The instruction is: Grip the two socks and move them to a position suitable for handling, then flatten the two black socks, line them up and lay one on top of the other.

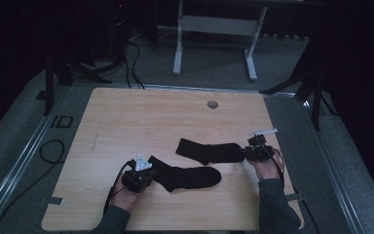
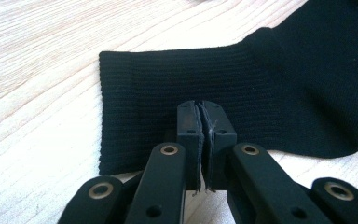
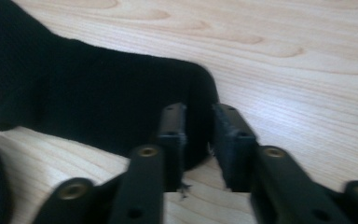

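**A:** What have I got on screen? Biggest thing first: the desk (image 1: 126, 117), pale wood, taking up the middle of the high view, with a small round grommet (image 1: 213, 104) near its far edge.

**B:** And the socks?

**A:** Two black ones. The near sock (image 1: 187, 176) lies lower centre of the frame, its cuff toward my left gripper (image 1: 139, 175). The far sock (image 1: 209, 151) sits just above and to the right of it, running across to my right gripper (image 1: 259, 151) at the right edge of the desk. Whether the two socks touch, I can't tell.

**B:** Left fingers?

**A:** Together. In the left gripper view they are pressed tight on the lower edge of the ribbed cuff (image 2: 168, 93), centre of the frame, cloth pinched between them.

**B:** Right fingers?

**A:** Apart. In the right gripper view there's a clear gap, and the rounded end of the far sock (image 3: 121, 102) lies in that gap, flat on the wood. The pads aren't pressing it.
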`<state>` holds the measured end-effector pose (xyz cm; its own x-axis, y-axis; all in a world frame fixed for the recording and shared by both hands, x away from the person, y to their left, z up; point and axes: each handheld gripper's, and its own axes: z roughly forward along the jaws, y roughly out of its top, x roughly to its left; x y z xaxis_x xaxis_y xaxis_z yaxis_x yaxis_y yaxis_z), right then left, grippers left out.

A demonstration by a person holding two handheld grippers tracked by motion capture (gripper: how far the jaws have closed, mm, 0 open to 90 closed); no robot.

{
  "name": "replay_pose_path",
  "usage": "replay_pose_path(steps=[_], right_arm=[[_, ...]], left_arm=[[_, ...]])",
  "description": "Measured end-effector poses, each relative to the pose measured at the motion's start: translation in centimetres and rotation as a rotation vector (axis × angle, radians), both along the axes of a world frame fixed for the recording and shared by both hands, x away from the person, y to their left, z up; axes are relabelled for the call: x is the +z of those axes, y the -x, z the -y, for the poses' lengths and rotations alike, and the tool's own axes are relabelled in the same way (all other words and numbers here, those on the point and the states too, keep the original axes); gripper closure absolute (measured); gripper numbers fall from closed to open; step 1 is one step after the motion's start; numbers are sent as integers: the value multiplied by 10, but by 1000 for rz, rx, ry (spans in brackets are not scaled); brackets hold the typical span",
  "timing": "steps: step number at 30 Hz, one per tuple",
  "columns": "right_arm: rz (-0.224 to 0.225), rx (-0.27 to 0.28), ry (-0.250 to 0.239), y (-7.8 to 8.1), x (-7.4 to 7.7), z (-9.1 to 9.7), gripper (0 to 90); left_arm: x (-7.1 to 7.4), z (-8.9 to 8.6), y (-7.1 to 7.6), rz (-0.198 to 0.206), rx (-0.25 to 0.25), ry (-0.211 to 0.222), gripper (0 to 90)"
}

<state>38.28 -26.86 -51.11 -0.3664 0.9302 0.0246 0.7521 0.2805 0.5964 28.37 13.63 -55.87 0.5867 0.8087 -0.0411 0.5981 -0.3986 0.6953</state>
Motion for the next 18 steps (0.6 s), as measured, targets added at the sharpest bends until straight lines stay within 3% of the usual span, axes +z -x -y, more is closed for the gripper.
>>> replay_pose_path(steps=[5,7,11,18], right_arm=[[44,30,-5,1,9,-1,594],[57,127,-28,1,15,-9,563],[86,246,-3,1,19,-28,560],[102,375,37,-6,20,-60,572]], left_arm=[[0,0,0,1,1,0,871],[0,0,0,1,0,0,871],[0,0,0,0,1,0,871],[0,1,0,2,1,-1,871]])
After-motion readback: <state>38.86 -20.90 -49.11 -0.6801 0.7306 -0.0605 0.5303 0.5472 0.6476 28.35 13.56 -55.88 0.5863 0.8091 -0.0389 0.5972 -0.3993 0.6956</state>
